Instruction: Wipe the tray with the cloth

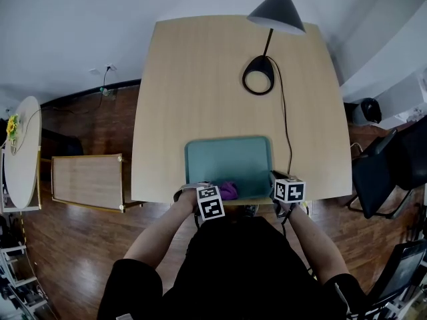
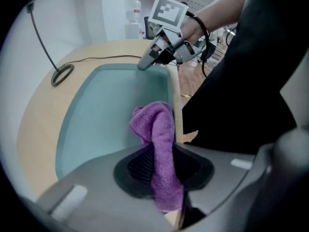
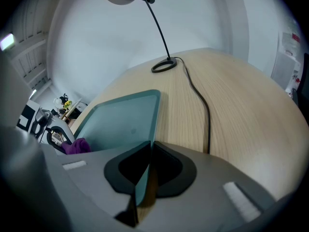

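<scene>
A teal tray (image 1: 227,157) lies at the near edge of the wooden table, in front of me. My left gripper (image 2: 161,166) is shut on a purple cloth (image 2: 158,129), which bunches up past the jaws over the tray's (image 2: 106,120) near right part. In the head view the cloth (image 1: 229,191) sits at the tray's near rim, beside the left gripper (image 1: 208,193). My right gripper (image 3: 145,174) is shut on the rim at the tray's (image 3: 120,117) near right corner. It also shows in the left gripper view as the right gripper (image 2: 147,63).
A black desk lamp stands beyond the tray, with its round base (image 1: 259,76), its shade (image 1: 279,9) and a cord (image 1: 287,132) that runs down the table's right side. A small wooden side table (image 1: 87,181) stands on the floor to the left. Dark chairs (image 1: 383,165) stand to the right.
</scene>
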`<state>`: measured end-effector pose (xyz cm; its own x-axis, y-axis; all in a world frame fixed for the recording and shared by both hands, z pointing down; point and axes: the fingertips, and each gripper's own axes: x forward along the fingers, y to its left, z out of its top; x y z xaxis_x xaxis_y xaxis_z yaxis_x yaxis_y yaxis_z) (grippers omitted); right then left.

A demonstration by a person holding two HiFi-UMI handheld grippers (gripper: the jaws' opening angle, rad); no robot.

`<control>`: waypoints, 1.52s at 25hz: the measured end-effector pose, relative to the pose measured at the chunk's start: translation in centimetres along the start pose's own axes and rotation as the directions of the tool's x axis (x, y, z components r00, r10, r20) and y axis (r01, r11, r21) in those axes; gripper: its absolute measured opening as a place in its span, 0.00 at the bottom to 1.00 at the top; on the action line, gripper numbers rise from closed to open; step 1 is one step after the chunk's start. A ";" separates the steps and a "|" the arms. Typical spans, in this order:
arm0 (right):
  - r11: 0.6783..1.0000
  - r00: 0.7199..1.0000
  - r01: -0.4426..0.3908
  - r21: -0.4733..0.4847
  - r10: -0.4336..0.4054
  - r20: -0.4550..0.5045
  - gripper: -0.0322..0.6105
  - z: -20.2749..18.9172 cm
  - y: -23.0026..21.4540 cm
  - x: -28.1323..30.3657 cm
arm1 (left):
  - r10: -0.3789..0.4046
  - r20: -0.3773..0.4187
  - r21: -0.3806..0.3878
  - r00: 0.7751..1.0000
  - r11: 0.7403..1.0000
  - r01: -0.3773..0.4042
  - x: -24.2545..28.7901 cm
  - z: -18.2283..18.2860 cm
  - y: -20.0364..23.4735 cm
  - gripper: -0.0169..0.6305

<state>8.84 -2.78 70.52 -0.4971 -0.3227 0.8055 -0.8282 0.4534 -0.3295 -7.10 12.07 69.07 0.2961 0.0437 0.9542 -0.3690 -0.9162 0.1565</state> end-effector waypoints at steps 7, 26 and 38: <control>1.000 1.000 -0.007 0.002 0.007 0.011 0.09 0.1 0.1 -0.2 | 0.043 0.034 -0.052 0.999 0.998 -0.041 -1.7 0.0 3.9 0.20; 1.000 1.000 0.018 0.017 -0.018 0.006 0.09 -0.2 0.1 -0.4 | 0.399 -0.071 0.184 0.914 0.906 -0.381 -4.0 -4.4 18.4 0.20; 1.000 1.000 0.009 0.022 -0.009 0.006 0.09 1.2 2.4 0.7 | 0.358 0.013 -0.009 0.934 0.934 -0.358 -3.7 -7.3 10.9 0.20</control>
<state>6.24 -2.91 69.70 -0.4914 -0.3315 0.8054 -0.8380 0.4320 -0.3335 -18.65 4.81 69.15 0.1560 -0.2921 0.9436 -0.4585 -0.8675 -0.1927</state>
